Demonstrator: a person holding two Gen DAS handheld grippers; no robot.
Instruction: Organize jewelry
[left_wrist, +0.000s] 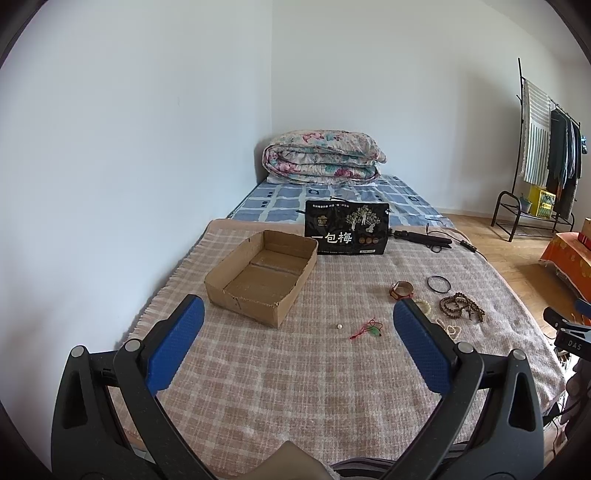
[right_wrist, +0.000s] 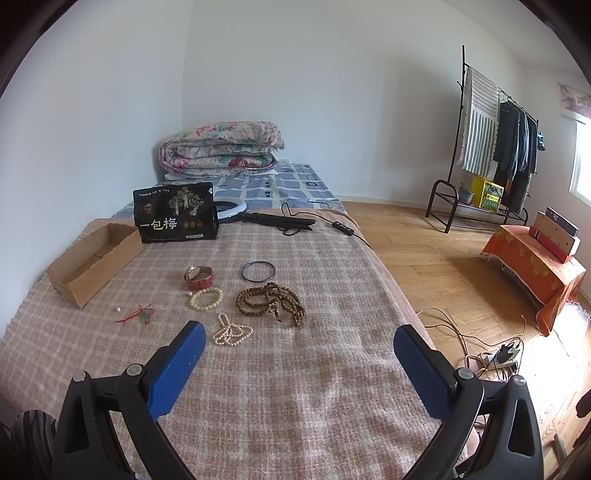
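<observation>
The right wrist view shows all the jewelry together on the pink-and-cream checked woollen blanket (right_wrist: 295, 369): a red leather watch (right_wrist: 199, 277), a thin dark metal bangle (right_wrist: 258, 271), a cream bead bracelet (right_wrist: 207, 298), a long brown wooden bead string (right_wrist: 271, 302), a white pearl strand (right_wrist: 231, 334), a red cord with a green pendant (right_wrist: 138, 314) and one loose white pearl (right_wrist: 119, 309). In the left wrist view the blue pad of the right finger hides most of the bracelet and the pearl strand, but the shallow open brown cardboard box (left_wrist: 262, 277) is seen whole there, at about 11 o'clock from the left gripper (left_wrist: 299, 325); the right view shows only its end part.

The right gripper (right_wrist: 299, 347) stands with its fingers spread wide and nothing between them; the left one is also wide and holds nothing. The jewelry lies from 10 to 12 o'clock of the right gripper, the pearl strand just beside its left pad.

The blanket covers a bed beside a white wall. Behind stands a black snack bag with white characters (right_wrist: 176, 213), then a blue checked sheet (right_wrist: 266, 188) and a folded floral quilt (right_wrist: 221, 149). At 2 o'clock, on the wooden floor (right_wrist: 424, 258), are a black clothes rack (right_wrist: 487, 147) and an orange cloth over a low stand (right_wrist: 532, 266).

The box runs with its long axis from near left to far right, its opening up. The wooden bead string is stretched left to right.
</observation>
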